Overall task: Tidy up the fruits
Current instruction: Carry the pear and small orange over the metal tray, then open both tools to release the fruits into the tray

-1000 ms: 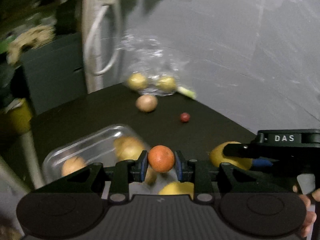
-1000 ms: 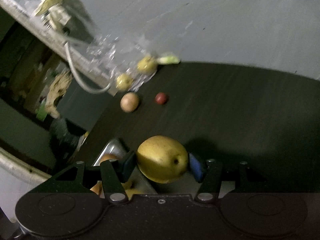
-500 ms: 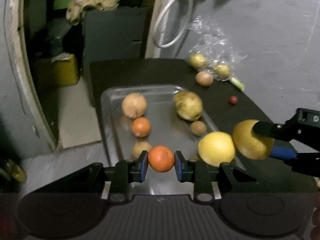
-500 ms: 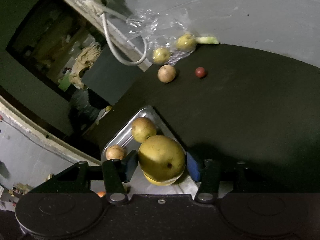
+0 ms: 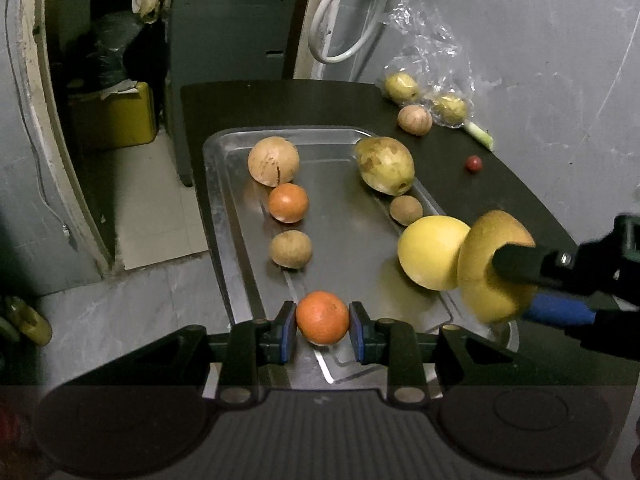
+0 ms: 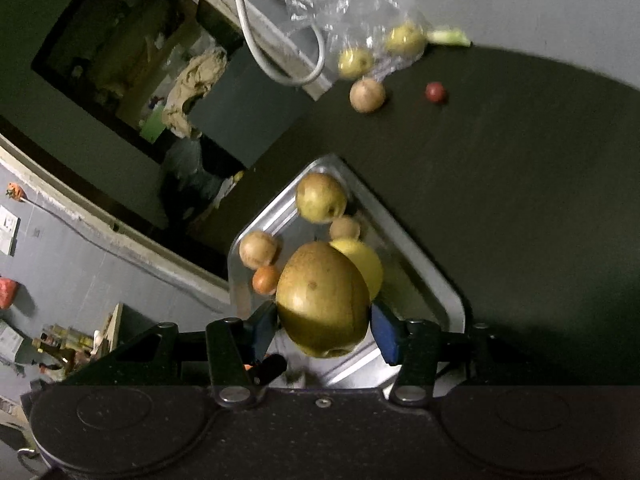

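Left gripper [image 5: 322, 334] clenched on a small round orange citrus fruit [image 5: 322, 317], blue pads pressed to its two sides, held at the near end of the shallow rectangular metal tray [image 5: 224, 216]. Right gripper [image 6: 324, 330] clamped on a large yellow-brown pear-like fruit [image 6: 322, 298], carried over the tray's near right corner, just beside a smooth pale-yellow round fruit [image 5: 434, 252] already lying in the tray.

Also lying in the tray: a second orange fruit [image 5: 288, 203], a tan round fruit [image 5: 273, 160] at the far left, a knobbly yellow-green fruit [image 5: 385, 165] at the far right, and two small brown ones [image 5: 291, 249] [image 5: 406, 210].

Outside the tray, on the dark tabletop [image 6: 520, 184] at the far end: a beige round fruit [image 5: 415, 119], a tiny red fruit [image 5: 473, 163], and two yellow fruits [image 5: 401, 87] [image 5: 450, 109] by a crumpled clear plastic bag [image 5: 424, 40].

Judging by looks: small orange light and firm, skin slightly yielding, best held across its widest middle as now. Big yellow-brown fruit heavier and smooth, likely to roll once let go and to bruise if dropped; better lowered to the metal before opening, into the bare patch near the tray's middle, clear of the pale-yellow neighbour.
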Motion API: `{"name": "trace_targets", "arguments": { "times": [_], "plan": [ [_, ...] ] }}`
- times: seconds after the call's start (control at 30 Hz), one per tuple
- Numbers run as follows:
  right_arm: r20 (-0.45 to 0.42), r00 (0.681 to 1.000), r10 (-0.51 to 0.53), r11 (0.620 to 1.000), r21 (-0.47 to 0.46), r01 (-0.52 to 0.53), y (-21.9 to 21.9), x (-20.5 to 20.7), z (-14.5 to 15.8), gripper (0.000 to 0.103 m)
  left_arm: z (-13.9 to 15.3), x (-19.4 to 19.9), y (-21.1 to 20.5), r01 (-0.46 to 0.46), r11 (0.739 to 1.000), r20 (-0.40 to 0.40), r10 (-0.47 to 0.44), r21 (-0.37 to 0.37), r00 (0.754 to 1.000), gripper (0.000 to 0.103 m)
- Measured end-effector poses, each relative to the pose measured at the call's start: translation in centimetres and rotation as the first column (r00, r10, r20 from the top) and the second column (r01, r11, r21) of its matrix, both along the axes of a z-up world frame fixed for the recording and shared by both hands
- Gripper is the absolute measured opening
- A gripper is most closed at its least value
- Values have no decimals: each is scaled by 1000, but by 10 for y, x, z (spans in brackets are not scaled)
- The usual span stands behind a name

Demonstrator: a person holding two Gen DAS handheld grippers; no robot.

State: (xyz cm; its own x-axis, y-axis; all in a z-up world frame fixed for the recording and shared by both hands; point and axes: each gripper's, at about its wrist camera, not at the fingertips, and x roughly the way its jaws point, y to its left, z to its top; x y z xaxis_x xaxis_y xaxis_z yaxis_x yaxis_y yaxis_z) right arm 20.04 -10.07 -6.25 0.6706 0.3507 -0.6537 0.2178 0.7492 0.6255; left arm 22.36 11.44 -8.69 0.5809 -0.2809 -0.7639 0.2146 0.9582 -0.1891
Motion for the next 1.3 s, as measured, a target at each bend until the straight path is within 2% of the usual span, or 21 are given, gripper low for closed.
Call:
{"name": "trace_targets", "arguments": {
  "times": [0.43,0.8,1.07,1.2,1.3],
  "plan": [
    [-88,995,44,999,18,-43,9,6,-25,53,-8,12,-4,-22,1000,-18,22,6,1000,31],
    [-83,994,64,998,-15,-66,3,7,-19,54,-9,15,-8,-31,999,-25,32,21,999,31],
    [-112,993,36,999,-31,-40,-9,4,-18,63,-9,14,-11,-31,999,-25,31,25,999,31],
    [-105,994,32,998,-43,-36,-12,2,-13,76,-7,11,-10,-36,999,-23,36,18,999,41],
    [-98,995,30,999,-42,-34,-15,-1,-9,81,-4,7,-7,-45,999,-20,45,5,999,51]
  ]
}}
